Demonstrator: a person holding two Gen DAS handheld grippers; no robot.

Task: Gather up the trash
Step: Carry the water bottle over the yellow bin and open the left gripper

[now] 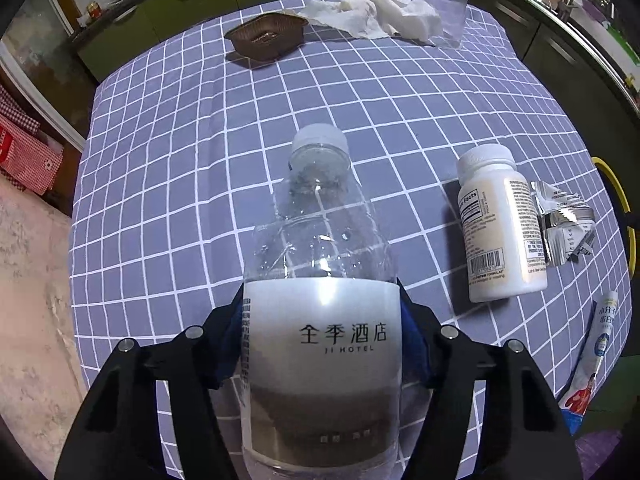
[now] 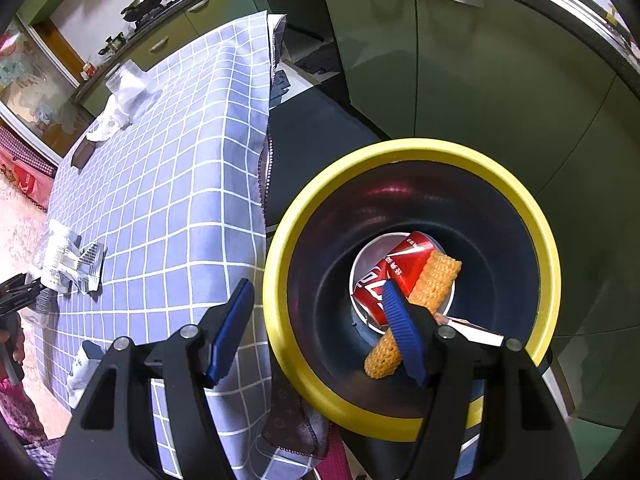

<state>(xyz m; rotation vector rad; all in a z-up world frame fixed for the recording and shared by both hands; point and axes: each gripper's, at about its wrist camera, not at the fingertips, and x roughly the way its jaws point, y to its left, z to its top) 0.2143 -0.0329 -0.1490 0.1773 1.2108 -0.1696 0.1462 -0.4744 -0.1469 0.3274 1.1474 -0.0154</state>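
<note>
A: On the checked tablecloth (image 1: 192, 128), what's the left gripper (image 1: 320, 344) got?
B: Clamped on a clear water bottle (image 1: 320, 280), white label, blue pads pressed on both sides of it. Cap (image 1: 319, 137) on, pointing away from the camera.

A: Other trash on the table?
B: White pill bottle (image 1: 496, 224) lying on its side to the right, a crumpled silver wrapper (image 1: 564, 224) touching it. A sachet (image 1: 592, 356) near the right edge. Far end: brown tray (image 1: 266, 38), crumpled tissue (image 1: 384, 8), clear plastic cup (image 1: 444, 8) right behind the tissue.

A: Right gripper (image 2: 316, 328)?
B: Fingers spread wide, holding nothing. It hangs over the yellow-rimmed bin (image 2: 548, 248), which stands just beside the table edge.

A: Bin contents?
B: Red soda can (image 2: 400, 272), orange foam net sleeve (image 2: 432, 284) leaning across it, some white item under them, can't tell what.

A: Left gripper visible from the right view?
B: Barely, black parts at the far left edge, near the wrapper. Too small for more.
</note>
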